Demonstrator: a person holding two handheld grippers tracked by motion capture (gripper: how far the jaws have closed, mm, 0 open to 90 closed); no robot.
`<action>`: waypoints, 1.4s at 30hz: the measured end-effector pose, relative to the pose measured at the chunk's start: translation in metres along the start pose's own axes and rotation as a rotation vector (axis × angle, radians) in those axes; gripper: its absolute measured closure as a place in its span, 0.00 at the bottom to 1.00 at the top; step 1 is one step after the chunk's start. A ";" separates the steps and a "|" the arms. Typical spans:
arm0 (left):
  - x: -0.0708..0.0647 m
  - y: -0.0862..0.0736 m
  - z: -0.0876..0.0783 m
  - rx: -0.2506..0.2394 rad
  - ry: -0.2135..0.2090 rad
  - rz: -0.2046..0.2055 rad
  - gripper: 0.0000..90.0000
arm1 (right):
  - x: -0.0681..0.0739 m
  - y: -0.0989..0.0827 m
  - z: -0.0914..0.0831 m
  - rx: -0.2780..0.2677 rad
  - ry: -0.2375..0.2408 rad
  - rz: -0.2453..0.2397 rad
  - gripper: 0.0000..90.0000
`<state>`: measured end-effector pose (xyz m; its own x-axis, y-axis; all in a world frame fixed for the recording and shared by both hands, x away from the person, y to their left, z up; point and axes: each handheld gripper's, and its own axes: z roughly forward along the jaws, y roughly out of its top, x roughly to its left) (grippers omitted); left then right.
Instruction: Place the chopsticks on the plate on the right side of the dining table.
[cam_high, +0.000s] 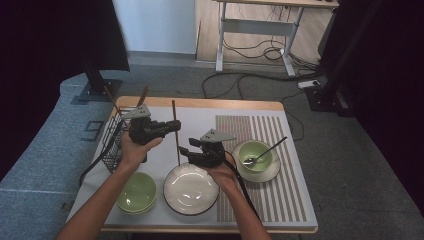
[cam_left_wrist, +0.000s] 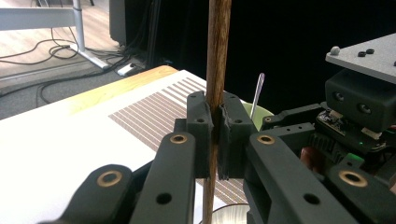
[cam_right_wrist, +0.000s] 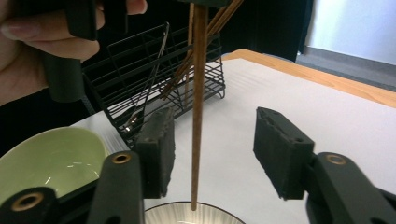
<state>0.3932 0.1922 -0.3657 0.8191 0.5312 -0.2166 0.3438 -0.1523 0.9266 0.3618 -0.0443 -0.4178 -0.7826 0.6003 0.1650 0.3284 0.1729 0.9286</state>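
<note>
Taking the white plate (cam_high: 191, 189) near the table's front edge as the landmark: to its left sits an empty green bowl (cam_high: 136, 192), and behind that bowl stands a black wire utensil rack (cam_high: 116, 135) with wooden sticks in it. Up and left of the plate, the left gripper (cam_high: 172, 125) has its jaws clamped on a wooden chopstick (cam_high: 175, 132), which hangs upright with its lower end over the plate's far rim. Just above the plate, the right gripper (cam_high: 184, 151) has its jaws apart on either side of the chopstick, pads not touching it. Right of the plate, a green bowl on a saucer (cam_high: 257, 159) holds a metal spoon (cam_high: 265, 151).
</note>
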 end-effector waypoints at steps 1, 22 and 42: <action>0.000 0.000 0.000 0.000 -0.003 -0.003 0.93 | 0.000 0.000 0.000 0.004 0.004 -0.004 0.57; -0.001 -0.001 0.000 0.000 -0.027 -0.009 0.93 | 0.006 0.015 0.018 0.045 0.017 -0.032 0.79; 0.002 0.002 -0.013 -0.029 -0.007 -0.004 0.75 | -0.005 0.020 0.009 0.048 -0.033 -0.037 0.94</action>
<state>0.3897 0.2042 -0.3604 0.8211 0.5259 -0.2220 0.3334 -0.1262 0.9343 0.3769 -0.0363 -0.4027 -0.7769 0.6182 0.1195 0.3255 0.2319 0.9167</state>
